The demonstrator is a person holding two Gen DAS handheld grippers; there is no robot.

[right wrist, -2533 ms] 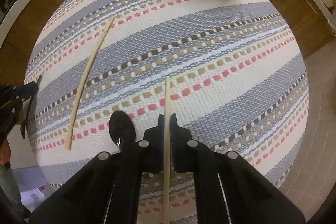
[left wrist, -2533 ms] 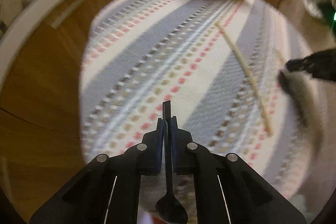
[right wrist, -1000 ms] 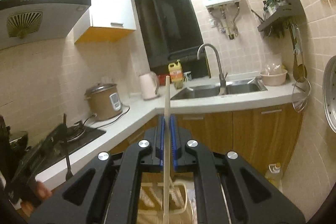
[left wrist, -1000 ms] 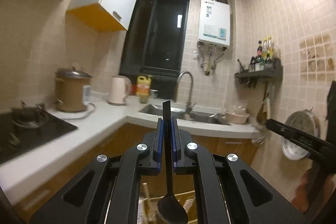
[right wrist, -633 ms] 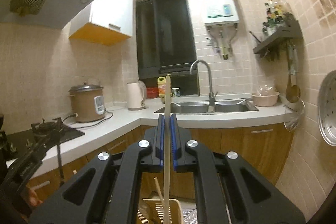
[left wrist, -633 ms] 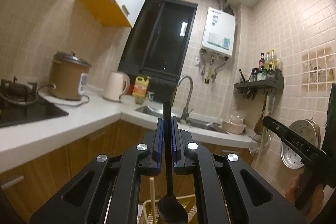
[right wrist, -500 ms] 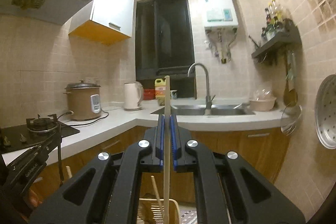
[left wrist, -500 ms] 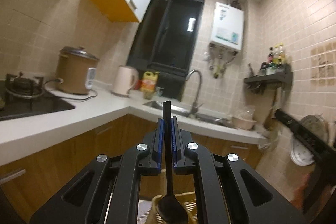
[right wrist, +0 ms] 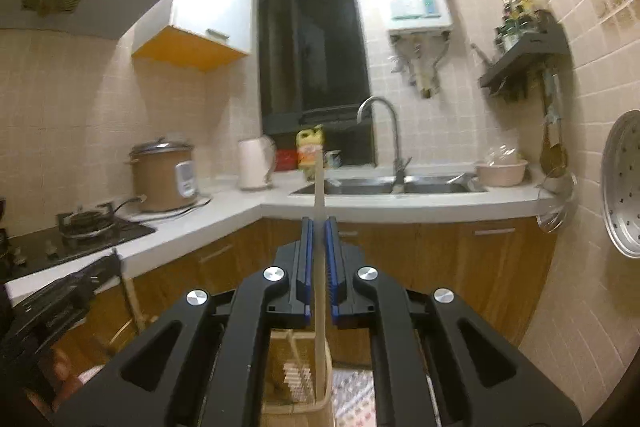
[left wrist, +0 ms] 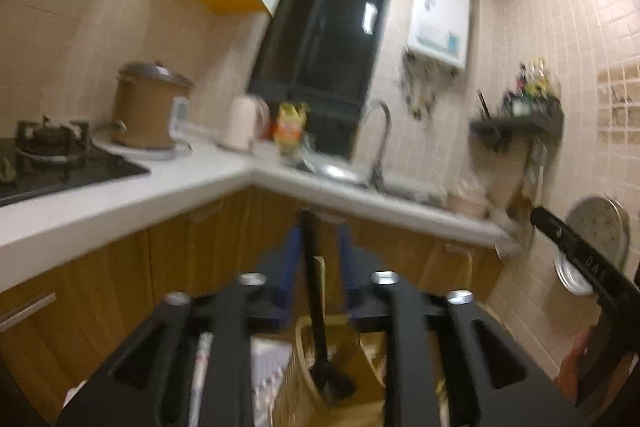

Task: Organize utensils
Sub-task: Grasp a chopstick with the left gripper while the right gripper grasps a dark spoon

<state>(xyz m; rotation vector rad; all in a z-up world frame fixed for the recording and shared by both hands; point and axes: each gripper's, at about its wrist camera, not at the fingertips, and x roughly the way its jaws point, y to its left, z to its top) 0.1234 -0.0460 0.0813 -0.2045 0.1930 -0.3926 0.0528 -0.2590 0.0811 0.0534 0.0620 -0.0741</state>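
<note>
Left gripper (left wrist: 316, 259) gapes around the black spoon (left wrist: 320, 311), dropping into the basket (left wrist: 304, 379); your right gripper (right wrist: 319, 255) pinches the pale chopstick (right wrist: 320, 247) above it. Light, stiff, slippery: grip mid-shaft.

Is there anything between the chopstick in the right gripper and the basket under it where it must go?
Nothing visible blocks it. The chopstick hangs straight down between the right gripper's fingers, and its lower end already reaches into the open top of the basket.
</note>
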